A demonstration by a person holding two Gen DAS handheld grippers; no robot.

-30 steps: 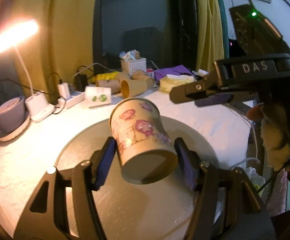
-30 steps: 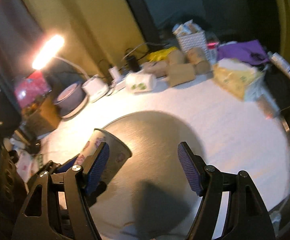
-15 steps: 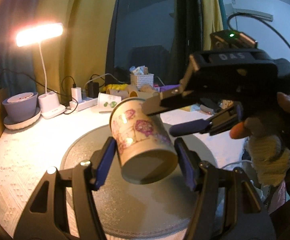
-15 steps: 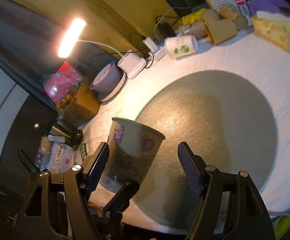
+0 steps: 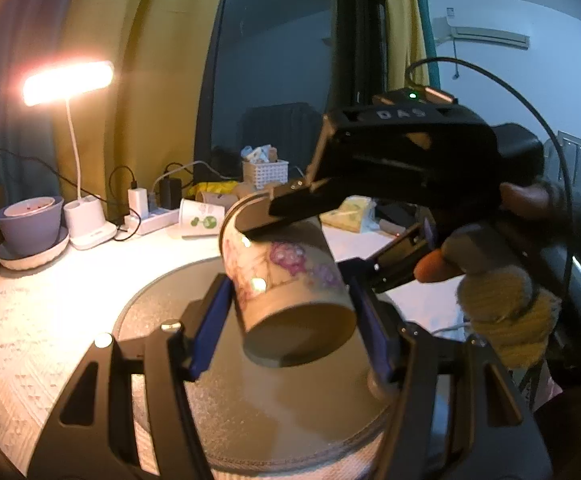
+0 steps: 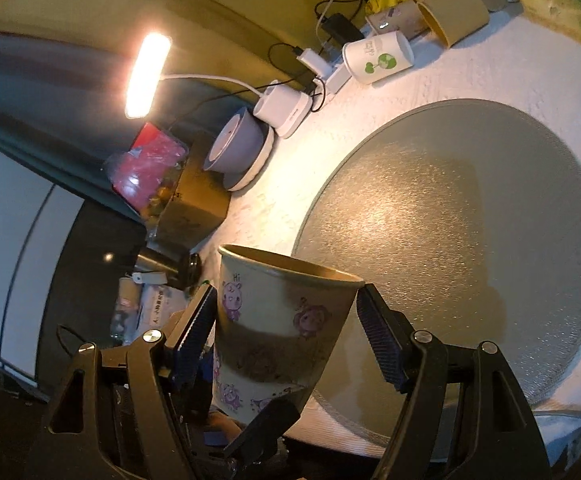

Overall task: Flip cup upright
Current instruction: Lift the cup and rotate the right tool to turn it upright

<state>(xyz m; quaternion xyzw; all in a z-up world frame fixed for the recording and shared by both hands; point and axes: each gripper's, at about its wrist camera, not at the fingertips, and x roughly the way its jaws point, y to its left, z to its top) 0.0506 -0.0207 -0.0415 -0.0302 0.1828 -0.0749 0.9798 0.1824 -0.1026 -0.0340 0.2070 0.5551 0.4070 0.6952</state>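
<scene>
Cup (image 5: 290,280) in left gripper (image 5: 292,312), lifted.

your table (image 6: 510,80) wears a white textured cloth, and a round grey mat (image 6: 470,208) lies flat on it in front of you. along the far edge you have a white desk lamp (image 5: 88,228), lit, beside a purple bowl on a saucer (image 5: 30,226). a white power strip (image 5: 152,216) with plugged chargers sits next to a white paper cup (image 6: 378,60) lying on its side. further along lie brown paper cups (image 6: 454,16), a white woven basket (image 5: 265,174) and a yellow tissue pack (image 6: 558,4).
</scene>
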